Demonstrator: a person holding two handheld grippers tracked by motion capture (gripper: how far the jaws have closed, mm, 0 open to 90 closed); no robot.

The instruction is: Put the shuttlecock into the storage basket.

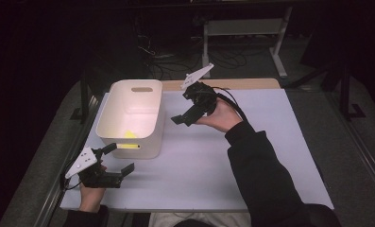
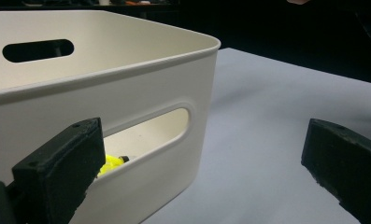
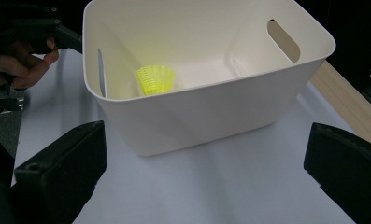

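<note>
A cream plastic bin (image 1: 149, 137) with handle slots stands on the white table's (image 1: 251, 156) left half. A yellow shuttlecock (image 1: 130, 135) lies inside it by the near wall, skirt up (image 3: 156, 79). It also glows through the handle slot (image 2: 110, 163). My left gripper (image 1: 119, 159) rests low at the bin's near left corner, open and holding nothing, its jaws framing the bin wall (image 2: 127, 93). My right gripper (image 1: 183, 106) is held above the table just right of the bin, open and holding nothing, looking down into the bin (image 3: 211, 112).
A wooden strip (image 1: 251, 84) runs along the table's far edge (image 3: 346, 102). Beyond it are a white metal frame (image 1: 244, 28) and cables on a dark floor. The other hand with its gripper (image 3: 33, 32) sits left of the bin.
</note>
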